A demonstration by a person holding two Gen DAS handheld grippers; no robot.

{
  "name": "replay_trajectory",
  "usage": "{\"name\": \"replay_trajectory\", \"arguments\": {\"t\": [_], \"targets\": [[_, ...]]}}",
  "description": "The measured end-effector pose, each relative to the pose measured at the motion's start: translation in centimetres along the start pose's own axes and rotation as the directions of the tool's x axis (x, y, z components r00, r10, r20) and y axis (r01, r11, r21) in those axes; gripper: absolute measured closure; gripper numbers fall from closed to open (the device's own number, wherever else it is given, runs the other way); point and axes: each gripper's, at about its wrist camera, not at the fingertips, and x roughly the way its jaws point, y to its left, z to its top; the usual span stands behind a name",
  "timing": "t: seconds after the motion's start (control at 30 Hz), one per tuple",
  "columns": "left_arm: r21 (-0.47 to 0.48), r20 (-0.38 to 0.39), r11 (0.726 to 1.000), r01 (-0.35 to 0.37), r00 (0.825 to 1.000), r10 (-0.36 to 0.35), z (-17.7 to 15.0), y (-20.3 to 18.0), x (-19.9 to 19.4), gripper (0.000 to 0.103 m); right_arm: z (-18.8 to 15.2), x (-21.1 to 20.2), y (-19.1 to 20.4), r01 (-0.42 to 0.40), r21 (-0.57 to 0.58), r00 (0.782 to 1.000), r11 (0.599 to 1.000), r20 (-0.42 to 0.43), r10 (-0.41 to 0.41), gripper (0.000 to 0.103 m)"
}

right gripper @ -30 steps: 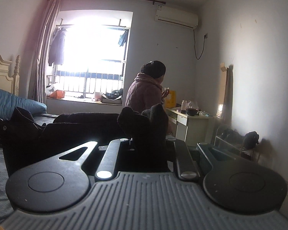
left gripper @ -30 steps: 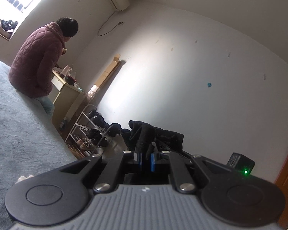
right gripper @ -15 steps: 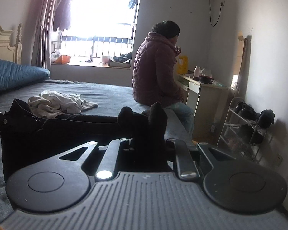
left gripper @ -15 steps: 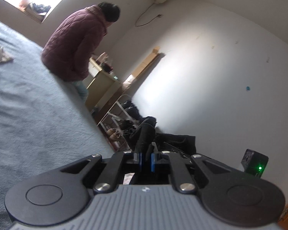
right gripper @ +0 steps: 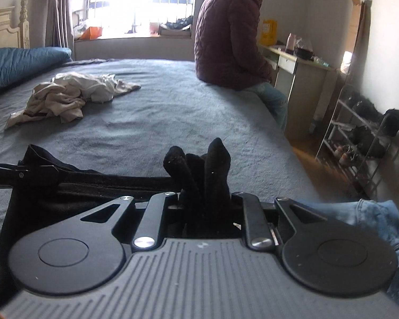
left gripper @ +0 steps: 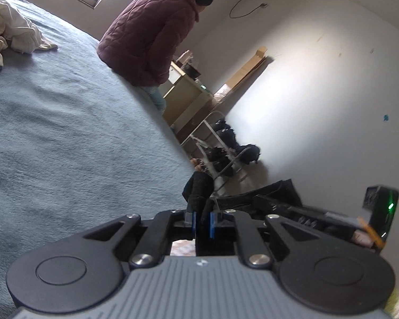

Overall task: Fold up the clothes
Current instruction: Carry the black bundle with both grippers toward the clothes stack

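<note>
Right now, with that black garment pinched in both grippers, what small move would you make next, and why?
Probably lower the black fabric garment onto the grey-blue bedspread. Both grippers grip bunched cloth, the right gripper already opening, and the stretched edge hangs just above the bed.

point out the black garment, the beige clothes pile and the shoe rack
black garment (right gripper: 215, 164), right wrist view, bunched fabric poking up between the fingers
beige clothes pile (right gripper: 69, 95), right wrist view, middle of the heap
shoe rack (right gripper: 364, 143), right wrist view, metal frame
</note>
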Motion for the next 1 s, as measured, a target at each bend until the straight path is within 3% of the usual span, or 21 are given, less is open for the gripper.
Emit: {"name": "replay_trajectory", "arguments": {"t": [0.13,0.23,0.37,0.43,0.57,0.7,0.8,0.9,1.0], "targets": [[-0.019,-0.004,0.998,-0.067,0.998,0.067,-0.2,1.4,0.2,0.083,0.8,0.5,-2.4,-0.001,0.110,1.000,0.994,0.006,0.001,0.067],[-0.031,0.065,0.996,-0.086,0.994,0.088,0.4,1.5,-1.8,0.081,1.4,-1.9,-5.1,-0.044,0.254,0.993,0.966,0.114,0.016,0.053],[0.064,0.126,0.995,-0.075,0.990,0.066,1.1,-1.2,-5.0,0.080,1.7,-6.7,-7.8,-0.080,0.365,0.965,0.927,0.261,-0.020,0.050],[0.137,0.109,0.990,-0.026,0.994,0.011,0.9,-3.6,-5.9,0.075,1.6,-9.1,-7.9,-0.069,0.341,0.957,0.937,0.288,-0.034,0.051],[0.253,0.015,0.965,0.070,0.997,-0.076,-0.7,-7.7,-5.6,0.069,1.0,-10.6,-4.3,-0.035,0.120,0.979,0.992,0.205,0.009,0.065],[0.309,-0.049,0.950,0.035,0.999,-0.021,-2.9,-9.1,-3.5,0.069,0.1,-7.0,-0.2,-0.019,-0.074,0.998,0.997,0.050,0.023,0.077],[0.321,-0.080,0.947,-0.011,0.996,0.039,-4.1,-8.6,-2.3,0.070,-0.4,-2.6,-0.5,0.029,-0.081,0.998,0.996,-0.060,-0.034,0.079],[0.353,-0.066,0.936,-0.012,0.997,0.037,-4.5,-9.0,-2.8,0.070,-0.9,0.8,-3.7,0.136,0.001,0.976,0.991,-0.170,-0.134,0.082],[0.371,-0.061,0.929,-0.004,0.998,0.029,-4.2,-9.3,-3.3,0.063,0.0,-0.7,-6.2,0.152,0.138,0.983,0.979,-0.122,-0.136,0.083]]}}
